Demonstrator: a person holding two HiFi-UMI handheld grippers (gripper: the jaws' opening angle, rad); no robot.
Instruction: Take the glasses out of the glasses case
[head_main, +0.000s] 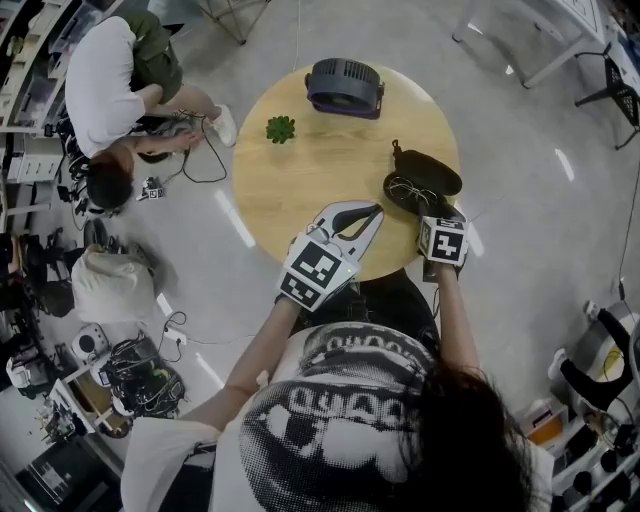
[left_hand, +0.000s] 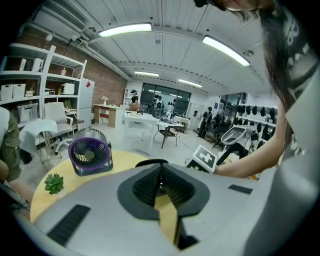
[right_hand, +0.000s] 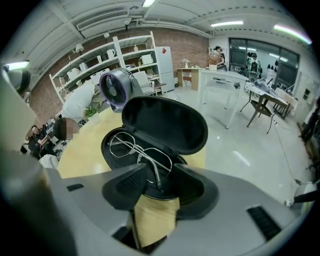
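The black glasses case (head_main: 428, 172) lies open at the right edge of the round wooden table (head_main: 320, 160), lid (right_hand: 165, 125) tipped back. Thin metal-framed glasses (right_hand: 135, 150) rest folded in its base (head_main: 405, 190). My right gripper (right_hand: 159, 182) is open and points steeply down at the case's near rim. One temple tip of the glasses lies between its jaws, and the pads are not pressing on it. In the head view the right gripper (head_main: 432, 212) sits just below the case. My left gripper (head_main: 375, 210) hovers over the table's near edge, shut and holding nothing (left_hand: 160, 167).
A purple desk fan (head_main: 344, 86) stands at the table's far edge and a small green plant (head_main: 280, 128) sits to its left. A person in a white shirt (head_main: 105, 80) crouches on the floor to the left, among cables and gear.
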